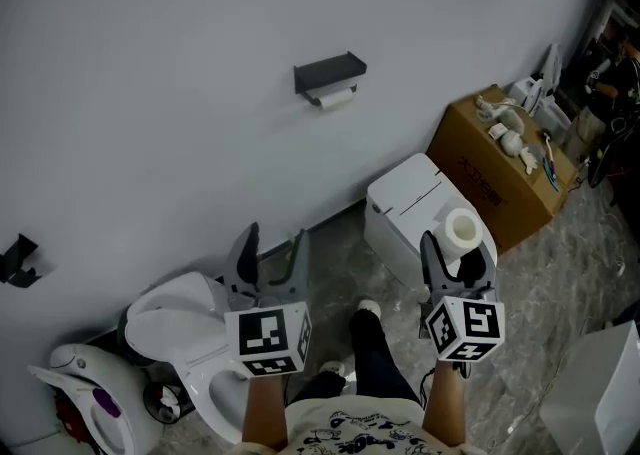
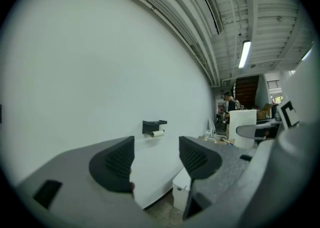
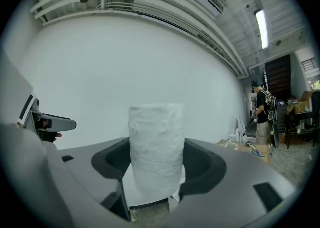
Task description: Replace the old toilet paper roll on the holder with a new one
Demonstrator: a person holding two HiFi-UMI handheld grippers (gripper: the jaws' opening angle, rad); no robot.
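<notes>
A white toilet [image 1: 180, 328] stands against the pale wall [image 1: 150, 93]. Further along are a white box-shaped unit [image 1: 405, 205] and a brown cardboard box [image 1: 480, 178] with small white items on top. The floor [image 1: 570, 283] is grey and marbled.

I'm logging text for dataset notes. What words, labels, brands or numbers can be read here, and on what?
No text is readable.
Cardboard box: dark print on its side, too blurred to read.
Left gripper and right gripper: cubes bear square marker patterns only, no words.
Shirt: printed drawing, too small to read.
</notes>
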